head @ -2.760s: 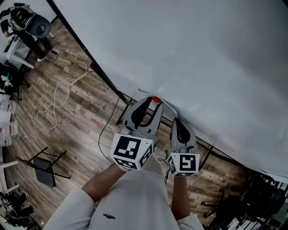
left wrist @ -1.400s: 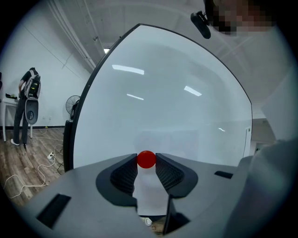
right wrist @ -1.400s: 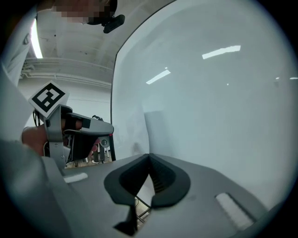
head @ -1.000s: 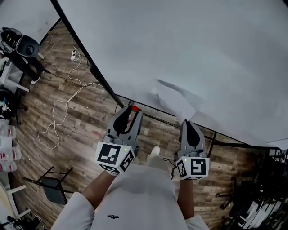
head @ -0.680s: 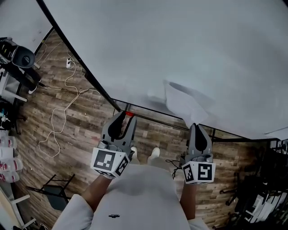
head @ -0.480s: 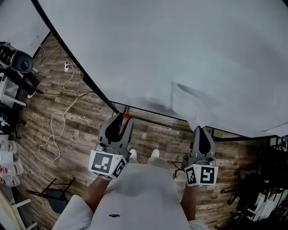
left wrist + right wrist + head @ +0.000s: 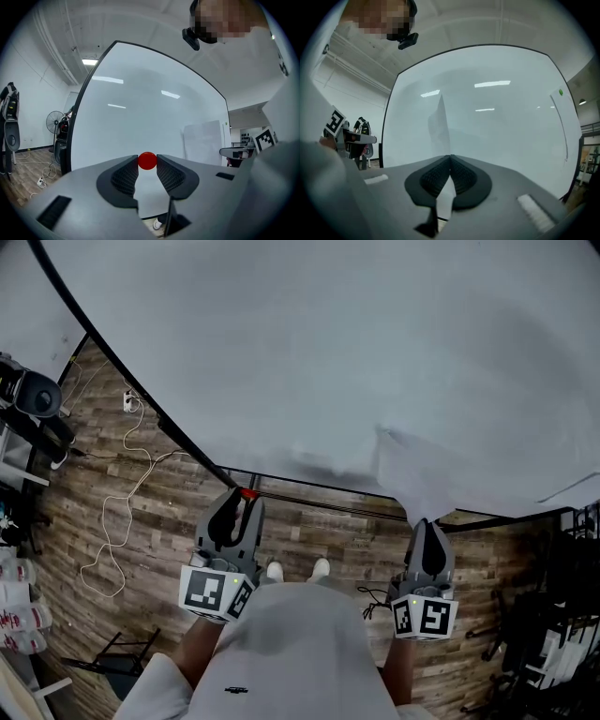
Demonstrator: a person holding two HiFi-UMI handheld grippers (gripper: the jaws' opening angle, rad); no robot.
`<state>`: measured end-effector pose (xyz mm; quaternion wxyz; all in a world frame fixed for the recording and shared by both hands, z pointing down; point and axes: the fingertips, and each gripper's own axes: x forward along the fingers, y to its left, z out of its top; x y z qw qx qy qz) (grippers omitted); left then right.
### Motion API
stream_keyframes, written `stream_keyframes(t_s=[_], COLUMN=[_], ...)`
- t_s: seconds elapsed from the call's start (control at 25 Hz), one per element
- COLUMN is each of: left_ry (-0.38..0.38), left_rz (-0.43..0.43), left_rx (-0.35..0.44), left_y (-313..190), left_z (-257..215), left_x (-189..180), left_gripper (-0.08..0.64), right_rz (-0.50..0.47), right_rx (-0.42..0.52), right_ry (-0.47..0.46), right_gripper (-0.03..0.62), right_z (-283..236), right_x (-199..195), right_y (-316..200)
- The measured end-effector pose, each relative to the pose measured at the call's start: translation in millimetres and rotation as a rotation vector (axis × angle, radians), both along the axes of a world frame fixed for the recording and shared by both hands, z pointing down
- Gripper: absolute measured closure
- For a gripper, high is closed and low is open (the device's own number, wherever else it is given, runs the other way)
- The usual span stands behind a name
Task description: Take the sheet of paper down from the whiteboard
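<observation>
Now | right claw (image 7: 450, 161) pinches sheet of paper (image 7: 440, 123), long axis upright | left claw (image 7: 147, 169) clamps red magnet (image 7: 147, 161)

Brown wood-plank floor (image 7: 141, 531) strewn with a loose white cable (image 7: 141, 482); white walls (image 7: 28, 93), ceiling strip light (image 7: 89, 61), black pedestal fan (image 7: 55, 124).

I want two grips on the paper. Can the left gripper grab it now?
Probably not: the left gripper is shut on a red magnet; only the right gripper pinches the sheet.
</observation>
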<state>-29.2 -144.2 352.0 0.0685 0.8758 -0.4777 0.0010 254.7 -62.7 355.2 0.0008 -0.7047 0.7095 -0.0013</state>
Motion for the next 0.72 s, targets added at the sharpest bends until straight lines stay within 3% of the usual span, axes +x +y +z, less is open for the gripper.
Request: stream_keyframes(t_s=[0.72], left_ry=[0.021], left_rz=[0.029], left_rx=[-0.015], left_y=[-8.6], left_z=[4.7], left_x=[15.1], left_gripper=[0.434], right_rz=[0.002], right_rx=[0.02], right_ry=[-0.026], right_gripper=[0.581], right_z=[1.6], right_x=[-7.4], right_y=[-16.5])
